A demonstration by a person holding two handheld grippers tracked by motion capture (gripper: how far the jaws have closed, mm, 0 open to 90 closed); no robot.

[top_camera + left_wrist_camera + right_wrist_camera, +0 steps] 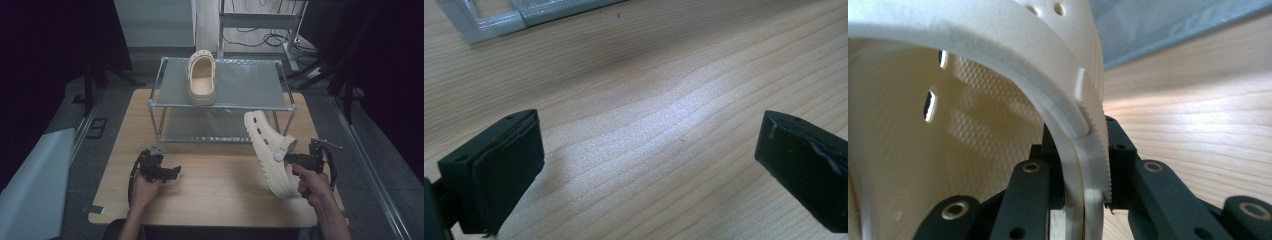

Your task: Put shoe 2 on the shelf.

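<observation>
Two clogs make the pair: one clog sits on the rack's top shelf, well beyond both hands. The second clog hangs tilted, pinched by its side wall in the right hand-held gripper. That thin-rim grip could let it swing or slip onto the desk. The left hand-held gripper rests released, empty.
</observation>
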